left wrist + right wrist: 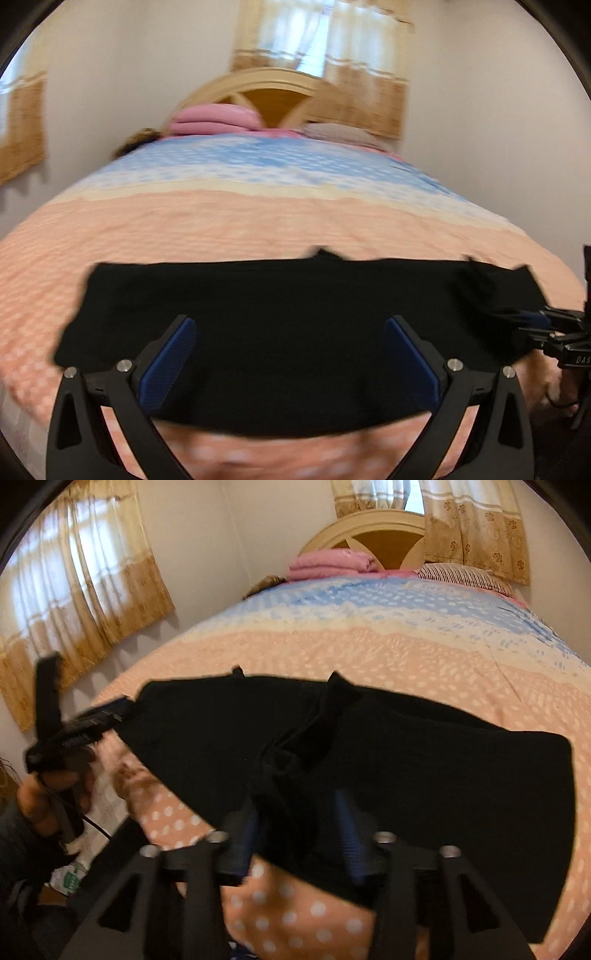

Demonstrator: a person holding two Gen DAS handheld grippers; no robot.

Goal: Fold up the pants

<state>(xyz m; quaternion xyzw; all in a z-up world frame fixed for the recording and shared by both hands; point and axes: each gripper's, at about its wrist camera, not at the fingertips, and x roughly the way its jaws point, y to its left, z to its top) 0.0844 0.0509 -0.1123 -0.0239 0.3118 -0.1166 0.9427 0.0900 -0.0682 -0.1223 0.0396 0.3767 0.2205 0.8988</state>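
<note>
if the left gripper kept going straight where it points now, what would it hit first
Most likely the black pants spread on the bed: the left gripper points down at them with jaws wide apart and nothing between. Depth is hard to judge.

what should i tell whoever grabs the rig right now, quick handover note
Left gripper: open, empty, above the black pants.
Right gripper: jaws apart, a bunched fold of the pants between them; no clear pinch.
Pants: lying crosswise near the foot of the bed, on the peach bedspread.
Done: folded lengthwise into one band, it seems.
Left: smooth the bunched middle, fold again across.
</note>
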